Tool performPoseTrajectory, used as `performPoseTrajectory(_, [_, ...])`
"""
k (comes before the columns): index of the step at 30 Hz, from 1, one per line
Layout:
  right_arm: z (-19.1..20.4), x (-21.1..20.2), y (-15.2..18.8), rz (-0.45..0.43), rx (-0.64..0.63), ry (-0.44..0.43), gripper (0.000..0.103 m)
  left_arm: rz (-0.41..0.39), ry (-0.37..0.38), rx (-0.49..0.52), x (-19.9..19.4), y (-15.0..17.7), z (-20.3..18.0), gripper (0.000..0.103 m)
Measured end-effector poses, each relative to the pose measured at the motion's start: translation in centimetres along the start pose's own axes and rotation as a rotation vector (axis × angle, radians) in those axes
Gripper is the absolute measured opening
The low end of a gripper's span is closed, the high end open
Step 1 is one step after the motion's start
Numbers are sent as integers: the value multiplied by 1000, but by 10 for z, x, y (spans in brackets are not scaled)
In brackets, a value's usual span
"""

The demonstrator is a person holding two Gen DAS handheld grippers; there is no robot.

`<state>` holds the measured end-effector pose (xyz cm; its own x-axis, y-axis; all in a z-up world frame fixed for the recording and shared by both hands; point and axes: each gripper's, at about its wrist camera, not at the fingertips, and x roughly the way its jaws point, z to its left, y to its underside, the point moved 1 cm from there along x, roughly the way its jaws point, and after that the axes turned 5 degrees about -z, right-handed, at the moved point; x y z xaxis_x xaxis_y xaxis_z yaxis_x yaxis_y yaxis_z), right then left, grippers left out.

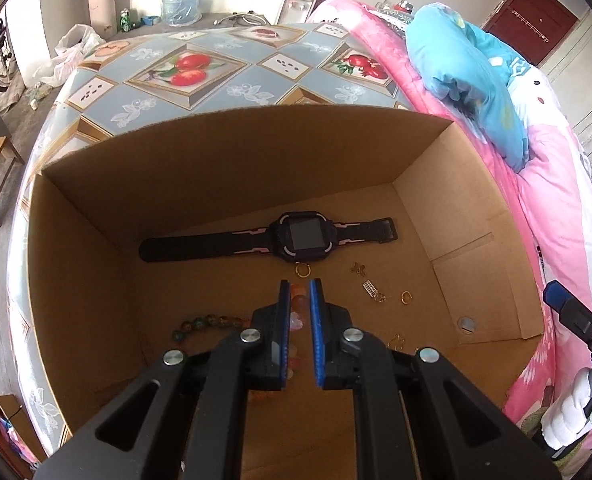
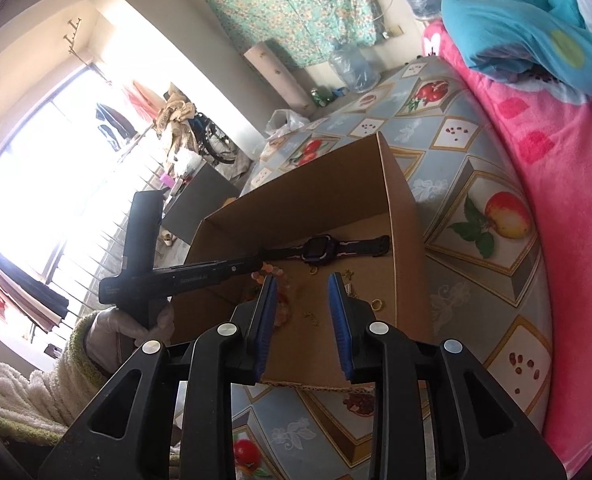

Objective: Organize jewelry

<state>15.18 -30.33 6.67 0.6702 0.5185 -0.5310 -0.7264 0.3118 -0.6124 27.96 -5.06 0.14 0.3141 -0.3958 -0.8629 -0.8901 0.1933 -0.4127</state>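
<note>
**Beaded bracelet going into the box, most pieces already there**

My left gripper (image 1: 299, 292) was nearly clenched, its blue pads pinching a bracelet of translucent orange and pink beads (image 1: 297, 312) and holding it just above the floor of the open brown cardboard box (image 1: 232, 148), close to the near wall. My right gripper (image 2: 302, 294) hung outside the box over its near edge, jaws opening with nothing between them.

Much of the sorting looked done, as far as I could judge. The black digital wristwatch with pink trim (image 1: 272, 238) lay flat along the far wall of the box. Just in front of it sat a small gold ring (image 1: 303, 270), and toward the right wall were a gold flower-shaped charm (image 1: 358, 268), a small silver rectangular pendant (image 1: 370, 290) and a second gold ring (image 1: 406, 298). A strand of dark green and amber beads (image 1: 208, 324) lay near the left wall, and a thin gold earring (image 1: 396, 340) rested closer to the near wall.

What remained for me was to set the orange bracelet down and let it go. I saw no jewelry on the fruit-patterned blue tablecloth (image 2: 456, 184) around the box, though the grippers hid part of it, so I could not tell whether more was waiting.
</note>
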Motion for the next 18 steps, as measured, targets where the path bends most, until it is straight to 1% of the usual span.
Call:
performPoseTrajectory(5, [0, -4, -1, -10, -1, 1, 28, 102, 52, -73, 16, -4, 13, 9])
performPoseTrajectory(8, [1, -5, -2, -15, -4, -2, 28, 109, 63, -60, 17, -11, 9, 9])
performPoseTrajectory(10, [1, -5, -2, -16, -3, -3, 28, 96, 52, -35, 15, -16, 5, 9])
performPoseTrajectory(12, [2, -5, -1, -15, -3, -4, 28, 103, 33, -15, 17, -18, 4, 9])
performPoseTrajectory(14, [2, -5, -1, -14, -6, 0, 29, 108, -13, 19, 19, -19, 2, 9])
performPoseTrajectory(16, [1, -5, -1, -10, -7, 7, 29, 96, -52, 42, 19, -17, 3, 10])
performPoseTrajectory(18, [0, -6, 0, -10, -3, 10, 29, 87, -58, 39, 16, -15, 6, 15])
